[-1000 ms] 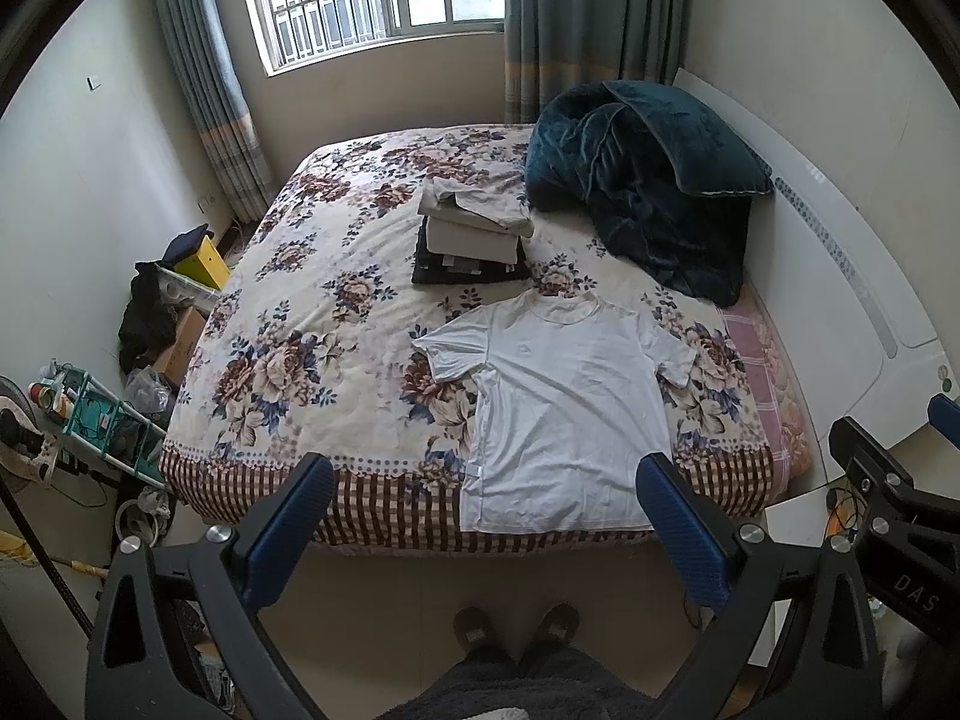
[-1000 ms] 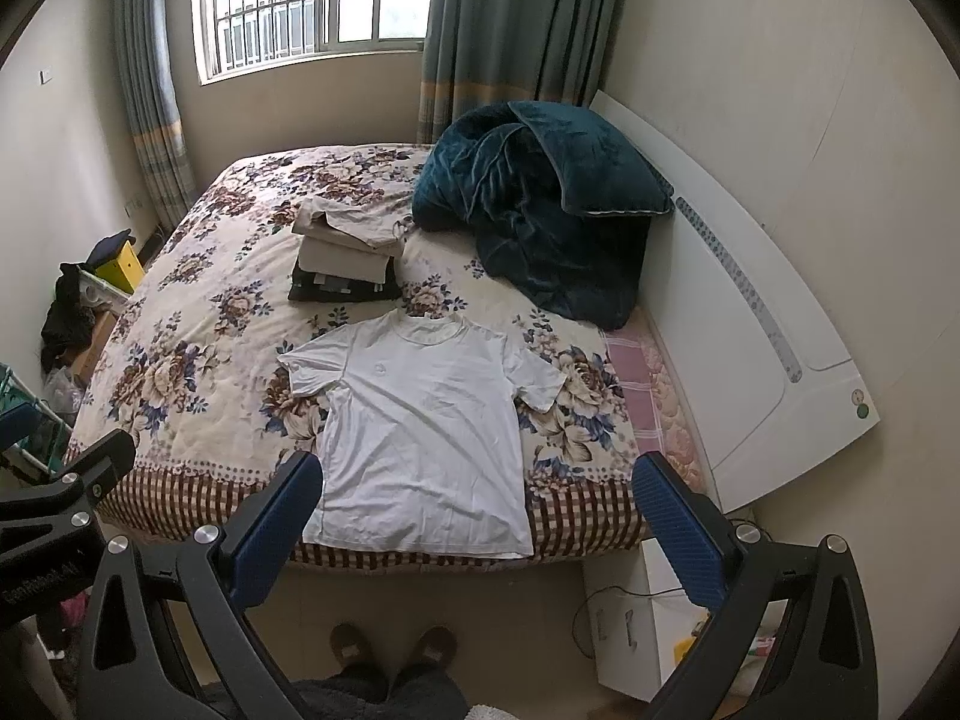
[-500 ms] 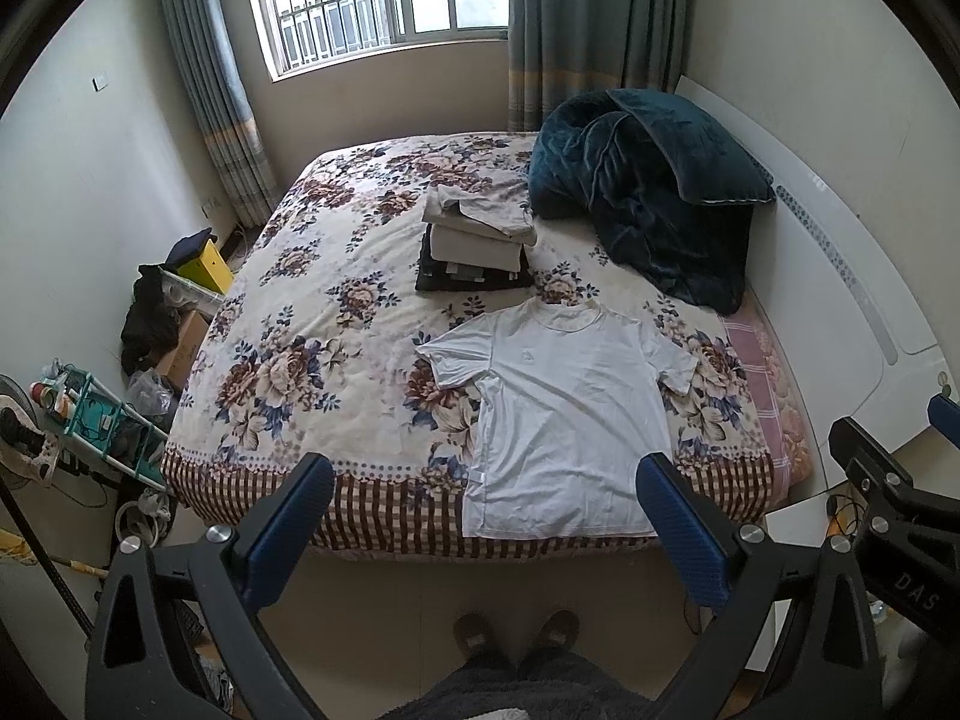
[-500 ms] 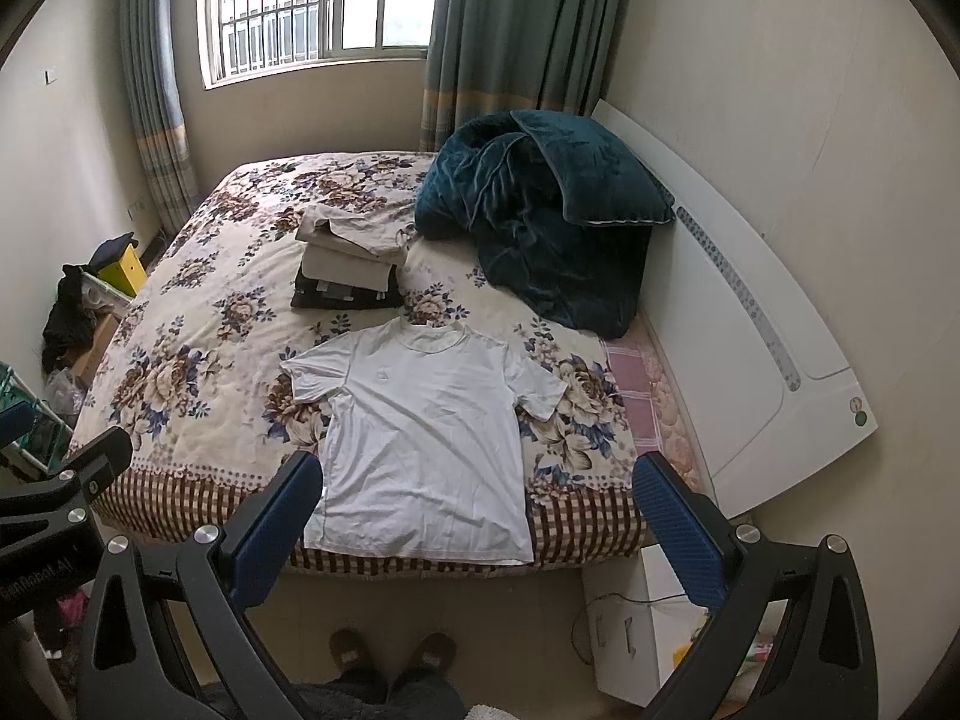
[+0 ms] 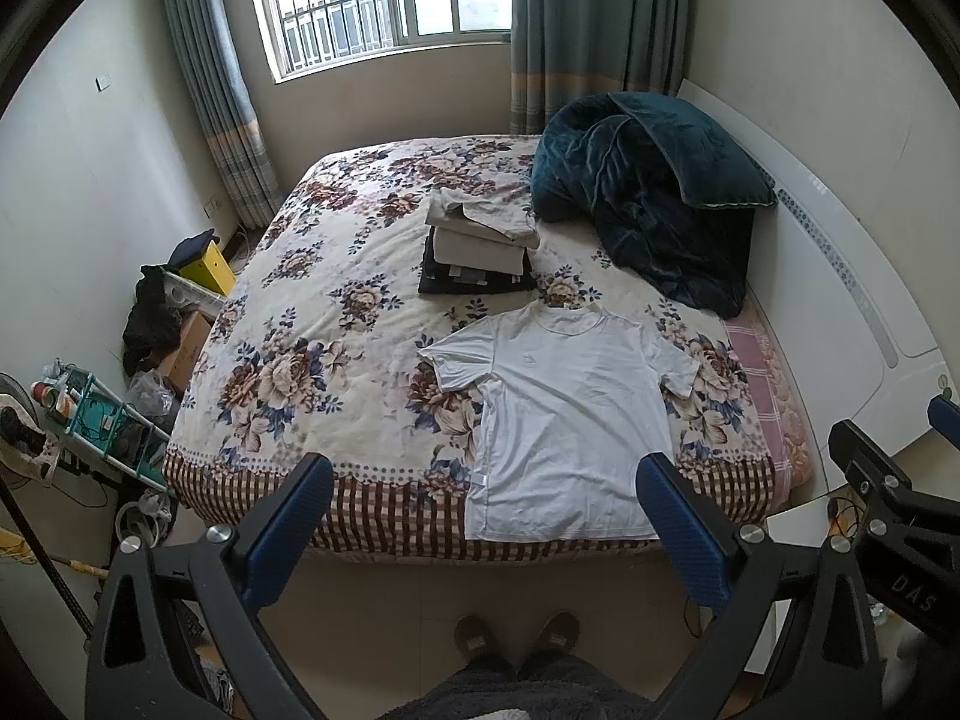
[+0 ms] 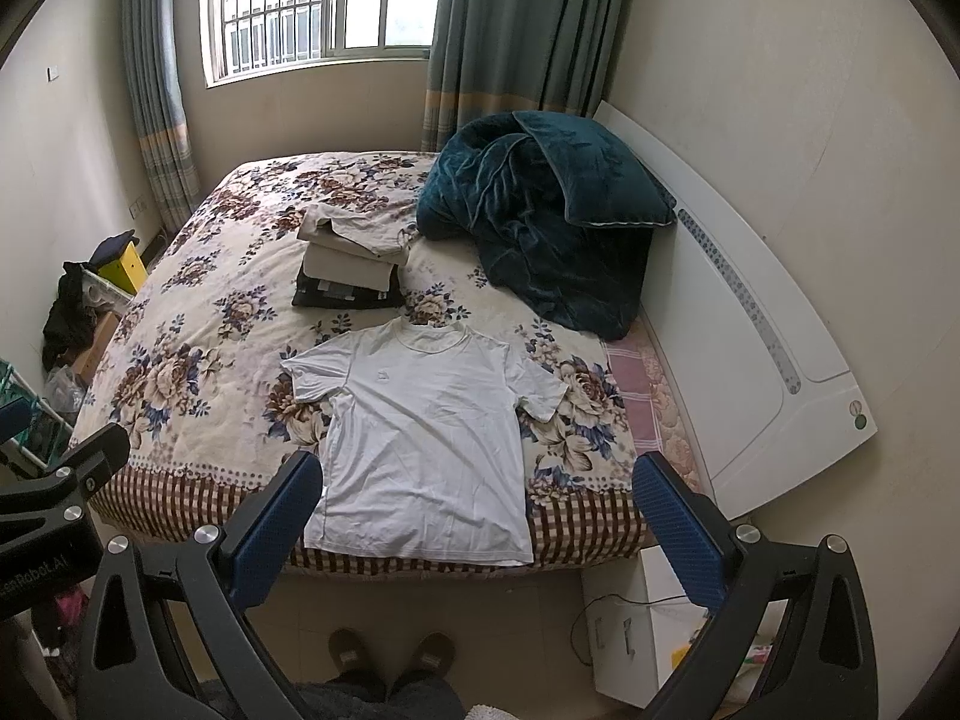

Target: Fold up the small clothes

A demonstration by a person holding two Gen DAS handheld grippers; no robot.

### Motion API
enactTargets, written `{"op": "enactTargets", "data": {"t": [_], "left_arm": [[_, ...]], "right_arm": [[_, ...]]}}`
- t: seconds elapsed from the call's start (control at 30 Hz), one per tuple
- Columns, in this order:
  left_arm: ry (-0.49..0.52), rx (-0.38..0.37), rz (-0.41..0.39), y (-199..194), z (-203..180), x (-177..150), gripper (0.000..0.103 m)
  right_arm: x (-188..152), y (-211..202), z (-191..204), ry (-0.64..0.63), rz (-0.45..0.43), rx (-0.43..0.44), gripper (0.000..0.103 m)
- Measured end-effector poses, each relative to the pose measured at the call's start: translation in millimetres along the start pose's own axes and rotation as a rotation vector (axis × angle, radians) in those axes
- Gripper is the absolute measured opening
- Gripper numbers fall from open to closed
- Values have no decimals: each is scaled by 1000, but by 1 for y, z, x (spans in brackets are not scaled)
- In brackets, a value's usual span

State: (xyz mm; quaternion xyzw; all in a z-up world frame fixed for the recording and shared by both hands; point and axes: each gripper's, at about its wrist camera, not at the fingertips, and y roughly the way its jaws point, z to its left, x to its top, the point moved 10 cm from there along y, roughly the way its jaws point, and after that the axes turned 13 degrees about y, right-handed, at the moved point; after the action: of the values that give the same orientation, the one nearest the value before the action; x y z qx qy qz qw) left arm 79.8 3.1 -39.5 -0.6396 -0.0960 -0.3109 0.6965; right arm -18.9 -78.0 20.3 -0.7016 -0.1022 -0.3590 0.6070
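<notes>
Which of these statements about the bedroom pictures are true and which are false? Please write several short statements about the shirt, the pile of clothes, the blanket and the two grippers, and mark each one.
1. The white T-shirt lies spread flat on the bed, its hem at the near edge. True.
2. The left gripper is shut on a sleeve. False: it is open, holds nothing and is off the bed.
3. The folded pile lies beyond the shirt's collar. True.
4. The teal blanket covers the shirt. False: it is bunched by the headboard, apart from the shirt.
5. The right gripper is open. True.
</notes>
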Motion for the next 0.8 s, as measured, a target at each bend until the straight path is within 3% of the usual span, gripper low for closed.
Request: {"op": "enactTargets", "data": {"t": [0.8], "left_arm": [[-6, 0, -10, -2, 8, 3, 103]], "right_arm": [[15, -10, 9, -4, -4, 1, 103]]}}
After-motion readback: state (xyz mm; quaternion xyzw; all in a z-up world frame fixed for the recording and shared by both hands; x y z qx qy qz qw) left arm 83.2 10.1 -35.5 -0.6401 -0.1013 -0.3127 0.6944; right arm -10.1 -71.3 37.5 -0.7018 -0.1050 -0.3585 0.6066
